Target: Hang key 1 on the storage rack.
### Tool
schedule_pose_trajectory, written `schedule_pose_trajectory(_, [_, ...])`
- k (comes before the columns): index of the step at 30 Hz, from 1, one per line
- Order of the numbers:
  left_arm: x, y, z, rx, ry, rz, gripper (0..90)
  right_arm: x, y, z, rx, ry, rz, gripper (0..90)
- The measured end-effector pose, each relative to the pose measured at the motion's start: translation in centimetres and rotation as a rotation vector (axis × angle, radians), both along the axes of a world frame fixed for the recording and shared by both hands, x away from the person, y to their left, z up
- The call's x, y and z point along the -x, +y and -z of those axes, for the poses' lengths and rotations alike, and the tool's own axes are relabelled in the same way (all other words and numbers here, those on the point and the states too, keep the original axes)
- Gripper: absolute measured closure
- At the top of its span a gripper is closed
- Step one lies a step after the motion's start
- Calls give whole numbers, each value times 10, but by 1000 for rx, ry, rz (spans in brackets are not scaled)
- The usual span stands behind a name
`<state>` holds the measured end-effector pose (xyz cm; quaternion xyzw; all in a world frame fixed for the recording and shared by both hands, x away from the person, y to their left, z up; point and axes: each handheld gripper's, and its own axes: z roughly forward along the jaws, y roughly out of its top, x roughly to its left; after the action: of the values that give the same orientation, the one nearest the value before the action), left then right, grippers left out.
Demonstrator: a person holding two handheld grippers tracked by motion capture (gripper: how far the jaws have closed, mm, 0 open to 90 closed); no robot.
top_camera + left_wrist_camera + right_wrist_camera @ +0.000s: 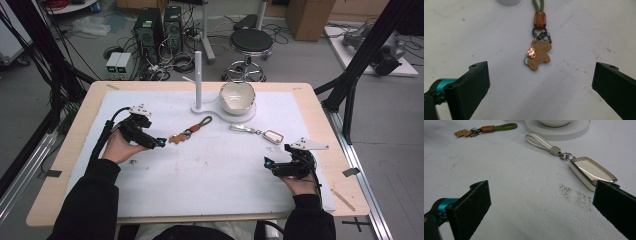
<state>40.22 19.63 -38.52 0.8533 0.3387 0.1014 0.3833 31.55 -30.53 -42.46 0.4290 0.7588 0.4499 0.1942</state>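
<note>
A key ring with a green cord loop, a brown leather band and a tan dog-shaped charm (190,131) lies on the white mat left of centre. My left gripper (160,142) is just left of it, open, and the charm (539,55) lies a little ahead of the gap between the jaws. A second key ring with a white strap and a shiny rectangular tag (257,131) lies to the right. My right gripper (268,162) stands open near the front right. In the right gripper view the tag (591,171) lies just beyond the right jaw, untouched.
A white stand (198,80) with an upright peg and side hook rises at the back centre, with a white bowl (237,96) on its round base. The mat (210,170) covers most of the wooden table (70,150). A stool (251,42) and computer towers stand on the floor beyond.
</note>
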Motion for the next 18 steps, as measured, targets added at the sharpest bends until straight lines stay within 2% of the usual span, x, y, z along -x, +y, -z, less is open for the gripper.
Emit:
schedule_pose_trajectory(3, [-6, -12, -5, -7, -9, 20, 20, 0, 1, -1, -5, 0, 1, 6])
schedule_pose_trajectory(7, [-11, -27, -6, -37, -40, 29, 19, 0, 0, 0, 0, -4, -2, 6])
schedule_pose_trajectory(9, [-14, -33, -5, -39, -42, 40, 19, 0, 0, 0, 4, 2, -1, 6])
schedule_pose_trajectory(12, [-21, -45, -2, -46, -21, 59, 20, 0, 1, 0, 14, 2, -3, 6])
schedule_pose_trajectory(18, [-30, -61, -1, -50, -12, 89, 36, -1, 2, 1, 19, 4, -2, 6])
